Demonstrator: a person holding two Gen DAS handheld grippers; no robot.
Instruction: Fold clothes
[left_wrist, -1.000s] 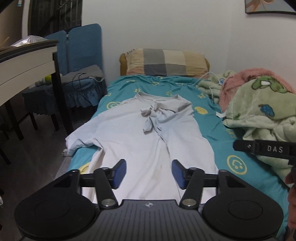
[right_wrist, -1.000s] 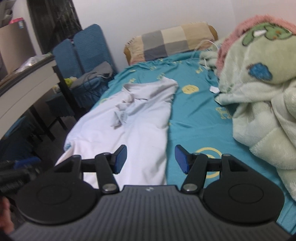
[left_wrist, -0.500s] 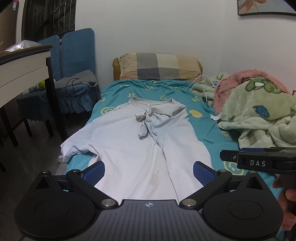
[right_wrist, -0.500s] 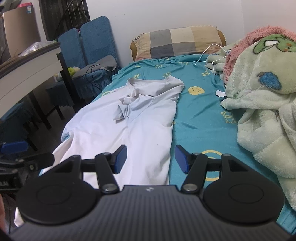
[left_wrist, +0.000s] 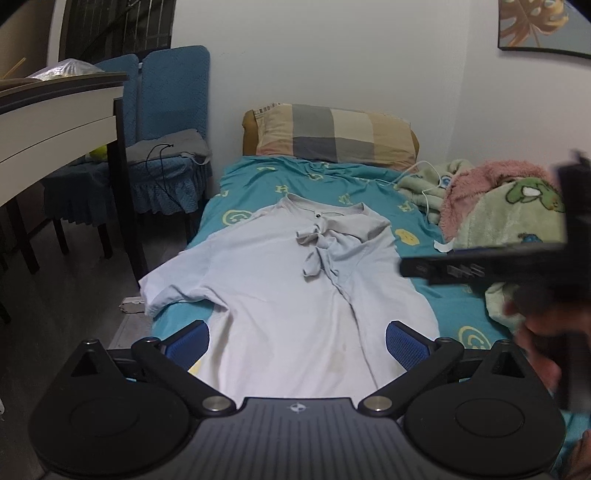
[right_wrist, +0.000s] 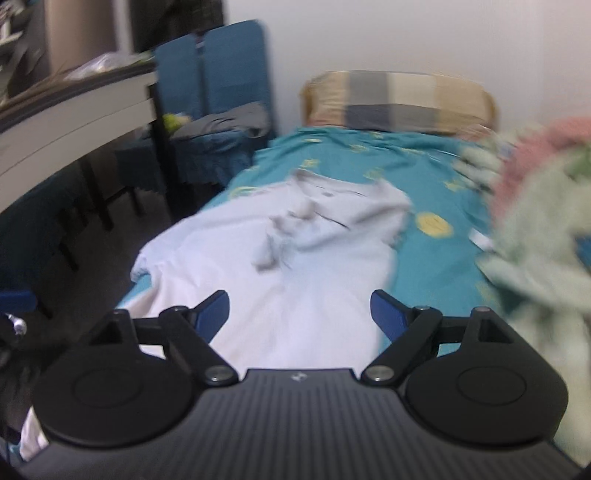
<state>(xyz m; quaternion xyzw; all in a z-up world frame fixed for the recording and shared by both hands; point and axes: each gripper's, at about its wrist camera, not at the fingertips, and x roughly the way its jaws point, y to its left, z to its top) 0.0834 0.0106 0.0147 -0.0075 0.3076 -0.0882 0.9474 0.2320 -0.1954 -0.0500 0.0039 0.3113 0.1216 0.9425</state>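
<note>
A pale shirt (left_wrist: 295, 295) lies spread flat on the bed (left_wrist: 413, 221) at frame centre (its right sleeve folded inward). The left gripper (left_wrist: 297, 341) is spread wide, grasping nothing. The right gripper (right_wrist: 299, 314) is opening, nothing between its fingers.

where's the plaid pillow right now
In the left wrist view, the plaid pillow lies at the head of the bed against the wall, beyond the white shirt.
</note>
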